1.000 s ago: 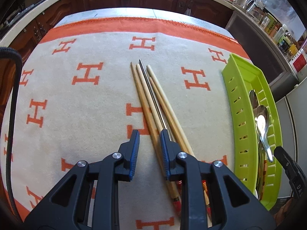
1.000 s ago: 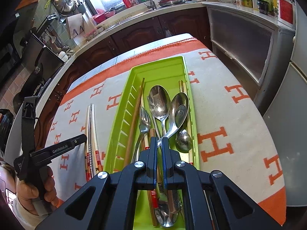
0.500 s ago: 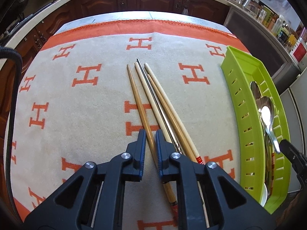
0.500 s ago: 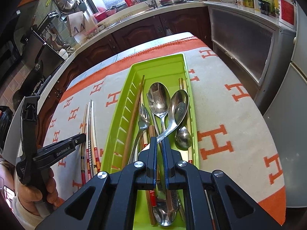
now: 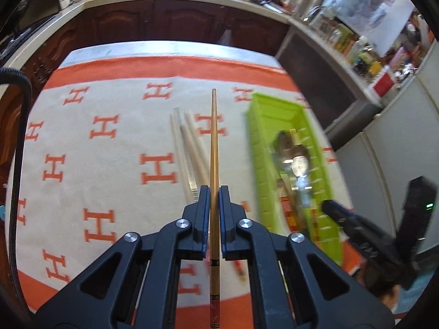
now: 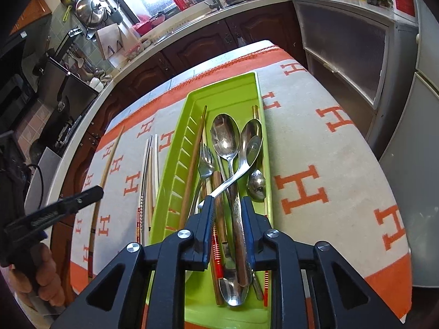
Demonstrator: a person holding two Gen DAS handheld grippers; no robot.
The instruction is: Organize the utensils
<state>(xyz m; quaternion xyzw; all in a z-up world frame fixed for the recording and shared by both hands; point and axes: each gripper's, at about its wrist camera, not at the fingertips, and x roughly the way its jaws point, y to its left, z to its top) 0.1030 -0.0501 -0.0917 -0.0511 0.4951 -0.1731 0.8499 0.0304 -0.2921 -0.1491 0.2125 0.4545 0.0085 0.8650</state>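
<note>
At lower centre of the left wrist view, the left gripper (image 5: 214, 200) is clamped on one wooden chopstick (image 5: 214, 148), which runs straight up the middle of the frame, its tip near the cloth's (image 5: 82, 181) orange border. Just left of that stick and partly behind it, three more chopsticks (image 5: 189, 150) lie together on the cloth, blurred. Right of centre sits the green tray (image 5: 258, 170), also blurred, with spoons (image 5: 295, 161) inside. At the lower right edge the right gripper (image 5: 345, 216) shows as a dark shape; its jaws cannot be read from here.

At far left of the right wrist view, a hand (image 6: 41, 274) holds the left gripper (image 6: 79, 200), with the held chopstick (image 6: 105, 175) slanting from upper right down to lower left above the cloth (image 6: 343, 164). Next to the right, the loose chopsticks (image 6: 149, 181) lie side by side just beside the tray's (image 6: 175, 170) slotted left wall. Inside the tray, from left to right, are a dark chopstick (image 6: 196, 153), a fork (image 6: 205, 161), two large spoons (image 6: 225, 139) crossing at their handles, and a small spoon (image 6: 256, 186) near the right wall. At bottom centre the right gripper (image 6: 227, 208) hangs over the tray with its fingers apart, holding nothing.
</note>
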